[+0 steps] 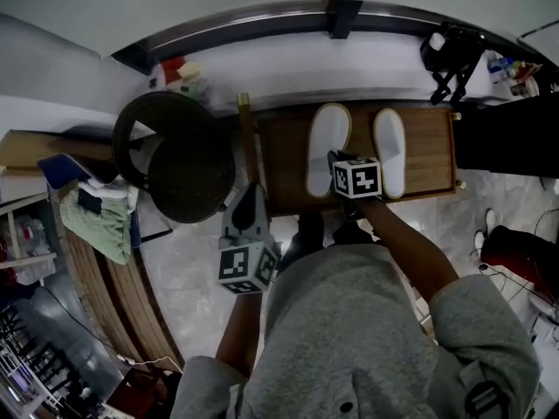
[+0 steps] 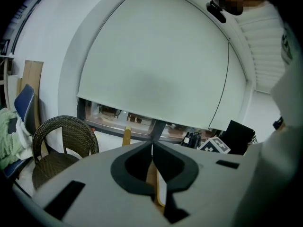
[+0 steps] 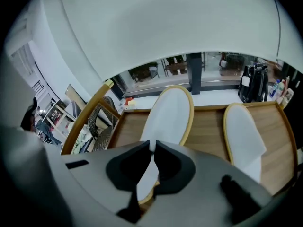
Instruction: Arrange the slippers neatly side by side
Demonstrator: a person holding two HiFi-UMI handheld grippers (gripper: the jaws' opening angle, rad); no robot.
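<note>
Two white slippers with tan rims lie toes away from me on a low wooden table [image 1: 284,160]. The left slipper [image 1: 329,142] [image 3: 170,110] leans slightly to the right. The right slipper [image 1: 389,147] [image 3: 244,131] lies a small gap away from it. My right gripper [image 1: 336,157] [image 3: 152,148] is at the left slipper's heel, shut on its rim. My left gripper [image 1: 251,190] [image 2: 152,146] hovers off the table's left front corner, shut with nothing between its jaws.
A dark wicker chair [image 1: 179,160] [image 2: 59,136] stands left of the table. A wooden post [image 1: 247,138] rises between them. A black object [image 1: 450,55] sits on the white sill behind the table. Folded cloths [image 1: 100,212] lie far left.
</note>
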